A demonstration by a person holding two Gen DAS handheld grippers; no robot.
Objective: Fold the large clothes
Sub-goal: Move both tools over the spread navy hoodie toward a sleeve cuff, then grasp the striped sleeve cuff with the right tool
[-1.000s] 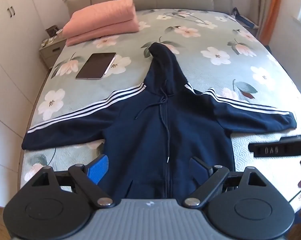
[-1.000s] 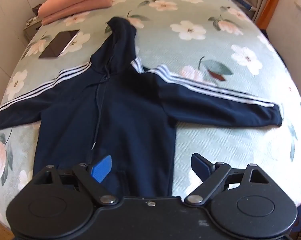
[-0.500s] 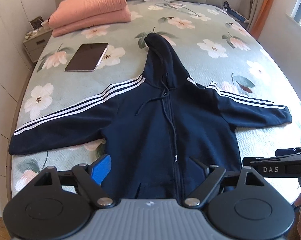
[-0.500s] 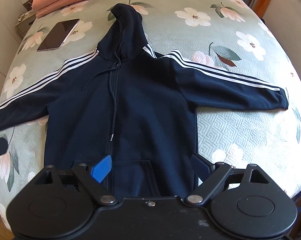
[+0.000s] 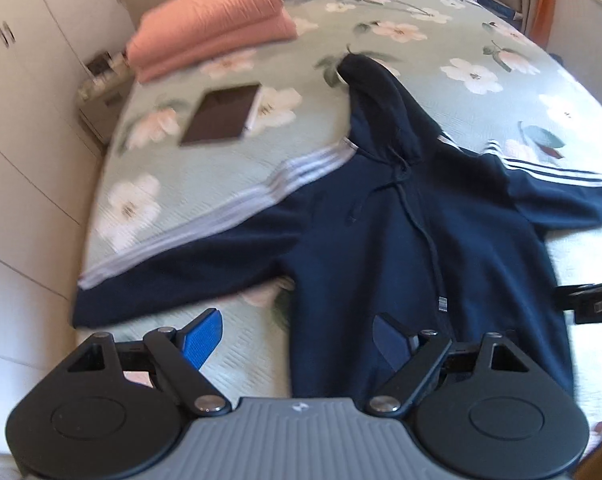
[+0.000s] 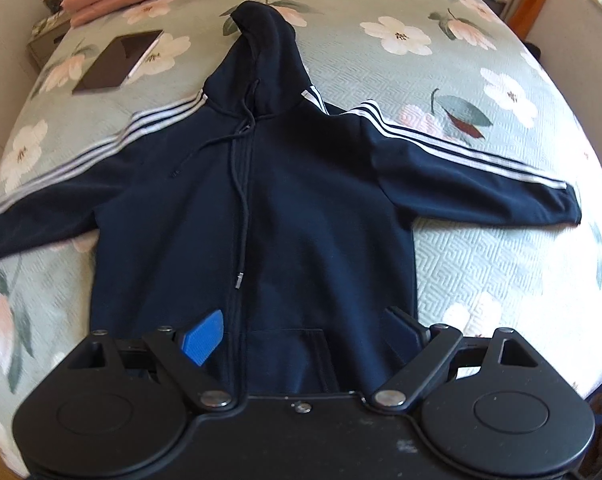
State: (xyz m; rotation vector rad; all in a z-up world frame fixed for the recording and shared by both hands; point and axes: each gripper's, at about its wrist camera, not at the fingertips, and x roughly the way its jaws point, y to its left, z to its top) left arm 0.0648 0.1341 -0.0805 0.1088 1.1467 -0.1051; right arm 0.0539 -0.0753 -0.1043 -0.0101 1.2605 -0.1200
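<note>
1. Your navy hoodie [image 6: 293, 208] lies flat, front up, sleeves spread, on the floral bed [image 6: 481, 272].
2. Your left tongs [image 5: 297, 340] gape empty over its hem corner.
3. Your right tongs [image 6: 301, 332] gape empty above the pocket.

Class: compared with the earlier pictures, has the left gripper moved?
Yes. The left gripper has shifted left: the hoodie, lying flat on the bed, now sits right of centre.

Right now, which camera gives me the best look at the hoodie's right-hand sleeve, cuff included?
The right wrist view: the striped sleeve lies flat and sharp on the bed, visible from shoulder to cuff. The left wrist view is blurred and cuts that sleeve off at the frame edge.
</note>
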